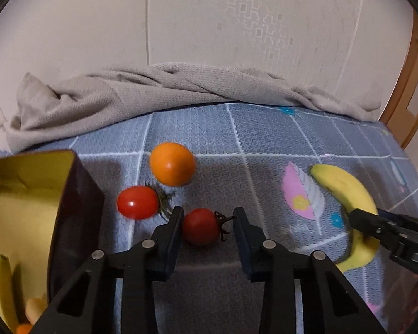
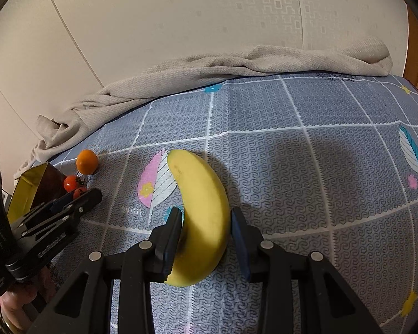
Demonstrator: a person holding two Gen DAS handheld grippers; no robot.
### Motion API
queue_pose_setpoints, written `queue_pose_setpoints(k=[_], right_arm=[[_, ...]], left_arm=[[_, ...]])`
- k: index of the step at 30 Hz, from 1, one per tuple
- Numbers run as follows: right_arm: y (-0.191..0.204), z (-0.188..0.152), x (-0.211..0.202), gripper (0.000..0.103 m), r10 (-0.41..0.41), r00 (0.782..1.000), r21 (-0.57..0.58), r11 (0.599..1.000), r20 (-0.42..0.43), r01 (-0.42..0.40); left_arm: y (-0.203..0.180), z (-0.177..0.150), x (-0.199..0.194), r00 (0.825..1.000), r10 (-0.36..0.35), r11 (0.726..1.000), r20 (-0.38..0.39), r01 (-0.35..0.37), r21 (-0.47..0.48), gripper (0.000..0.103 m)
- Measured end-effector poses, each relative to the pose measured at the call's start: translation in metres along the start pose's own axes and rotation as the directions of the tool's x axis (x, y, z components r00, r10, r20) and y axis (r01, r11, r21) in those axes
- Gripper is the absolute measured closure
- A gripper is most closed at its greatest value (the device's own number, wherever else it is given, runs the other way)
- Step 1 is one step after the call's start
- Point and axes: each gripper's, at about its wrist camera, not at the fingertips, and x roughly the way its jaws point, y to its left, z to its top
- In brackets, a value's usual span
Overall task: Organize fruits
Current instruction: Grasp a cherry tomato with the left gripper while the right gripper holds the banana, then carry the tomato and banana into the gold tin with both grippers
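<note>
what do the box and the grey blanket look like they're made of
Box: probably cardboard, with thin flat walls folded at the corners, a matte yellow lining and a dark, slightly glossy outside. Blanket: soft woven or knitted cloth, matte, with a fine waffle-like texture and loose folds.

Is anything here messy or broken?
Nothing looks broken or spilled. The only untidy thing is the gray blanket, lying crumpled along the back of the mat. The orange, two tomatoes and the banana simply lie outside the box, waiting to be sorted.
</note>
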Motion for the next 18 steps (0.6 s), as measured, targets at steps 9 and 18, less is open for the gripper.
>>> queue_pose_setpoints(k=[9,18], right_arm=[[-0.004,-0.004,-0.004,0.068,0.023,1.000,0.017,1.000,0.007,-0.023],[-0.002,-0.003,-0.011,0.068,0.049,0.998,0.017,0.999,0.034,-0.050]], left_arm=[[-0.007,-0.016,-0.039,0.994,-0.088,0.996,0.070,0.088,0.007,0.067],[0.001,-0.030,-0.070,0.985,-0.140,0.990,0.103,0.143,-0.020,0.067]])
